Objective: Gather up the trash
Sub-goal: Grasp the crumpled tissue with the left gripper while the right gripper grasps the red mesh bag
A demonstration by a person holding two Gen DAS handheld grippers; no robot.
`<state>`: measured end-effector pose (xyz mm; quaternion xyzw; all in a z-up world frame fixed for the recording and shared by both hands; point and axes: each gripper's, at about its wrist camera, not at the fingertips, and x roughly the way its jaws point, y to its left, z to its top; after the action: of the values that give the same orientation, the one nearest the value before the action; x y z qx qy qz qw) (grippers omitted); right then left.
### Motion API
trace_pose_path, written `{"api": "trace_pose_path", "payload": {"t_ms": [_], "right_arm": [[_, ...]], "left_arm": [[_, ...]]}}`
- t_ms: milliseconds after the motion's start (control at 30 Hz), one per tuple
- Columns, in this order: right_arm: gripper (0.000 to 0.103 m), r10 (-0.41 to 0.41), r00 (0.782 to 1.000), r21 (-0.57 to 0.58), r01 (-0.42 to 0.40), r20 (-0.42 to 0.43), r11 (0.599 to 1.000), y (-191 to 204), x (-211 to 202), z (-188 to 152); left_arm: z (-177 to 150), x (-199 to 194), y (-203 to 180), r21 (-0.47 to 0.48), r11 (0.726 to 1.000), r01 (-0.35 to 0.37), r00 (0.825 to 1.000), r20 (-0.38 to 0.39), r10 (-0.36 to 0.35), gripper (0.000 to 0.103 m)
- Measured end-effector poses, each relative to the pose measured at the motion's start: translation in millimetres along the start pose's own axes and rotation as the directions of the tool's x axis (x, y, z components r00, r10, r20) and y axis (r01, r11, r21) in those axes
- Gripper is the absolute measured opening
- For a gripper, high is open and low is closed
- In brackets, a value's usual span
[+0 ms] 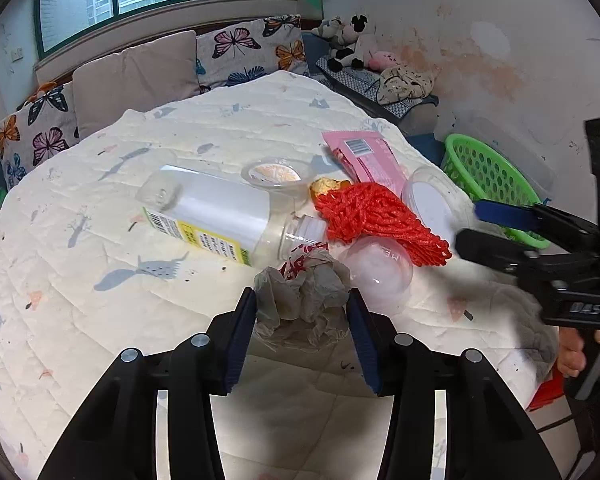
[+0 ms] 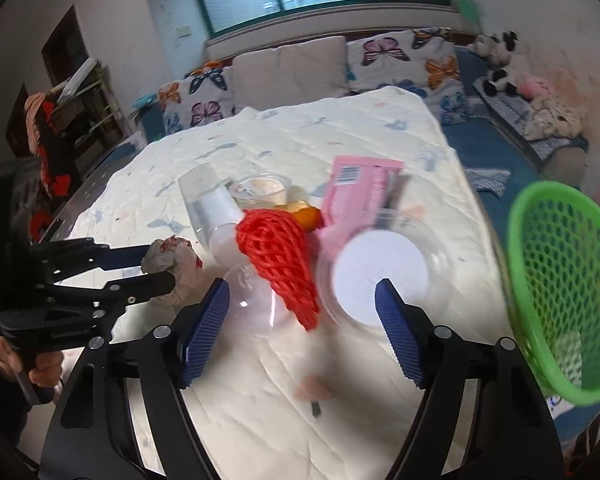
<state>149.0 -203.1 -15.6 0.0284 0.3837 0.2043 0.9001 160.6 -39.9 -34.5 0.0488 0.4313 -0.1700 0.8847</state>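
A crumpled wad of paper (image 1: 304,300) is gripped between the fingers of the left gripper (image 1: 302,320), just above the quilted desk (image 1: 100,200) and beside a clear bottle (image 1: 216,216) and red mesh netting (image 1: 376,216). The right gripper (image 2: 300,320) is held with its fingers apart and nothing clamped, over a clear round lid (image 2: 380,276) near the green basket (image 2: 560,280).

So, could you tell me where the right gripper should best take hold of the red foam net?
Probably the red foam net at its narrow near tip, coming from above with the right gripper: that end lies free on the quilt, while the wide end rests against the bottle.
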Motion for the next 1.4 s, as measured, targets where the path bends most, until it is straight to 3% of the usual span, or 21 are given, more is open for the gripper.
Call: {"api": "trace_pose_path", "payload": {"t_ms": [433, 600, 667, 800, 1133, 1400], "right_arm": [[0.065, -0.002, 0.998, -0.052, -0.001, -0.061, 0.999, 14, 55, 14], [0.048, -0.004, 0.998, -0.041, 0.001, -0.063, 0.999, 13, 60, 15], [0.040, -0.002, 0.998, -0.037, 0.000, -0.055, 0.999, 12, 56, 15], [0.036, 0.014, 0.999, -0.019, -0.014, -0.040, 1.000, 10, 44, 13], [0.035, 0.031, 0.998, 0.034, -0.033, 0.047, 0.999, -2, -9, 9], [0.033, -0.035, 0.995, 0.098, 0.025, 0.096, 0.995, -32, -48, 1]], "left_arm": [[2, -2, 24, -0.059, 0.998, 0.007, 1.000, -0.005, -0.007, 0.045], [2, -2, 25, -0.060, 0.998, 0.008, 1.000, -0.006, -0.009, 0.045], [2, -2, 25, -0.059, 0.998, 0.008, 1.000, -0.004, -0.009, 0.045], [4, -3, 21, -0.052, 0.998, 0.017, 1.000, 0.003, -0.017, 0.045], [16, -13, 0, -0.037, 0.998, 0.058, 0.998, 0.029, -0.057, 0.045], [34, -9, -35, 0.016, 0.996, 0.092, 0.995, 0.035, -0.093, 0.045]]}}
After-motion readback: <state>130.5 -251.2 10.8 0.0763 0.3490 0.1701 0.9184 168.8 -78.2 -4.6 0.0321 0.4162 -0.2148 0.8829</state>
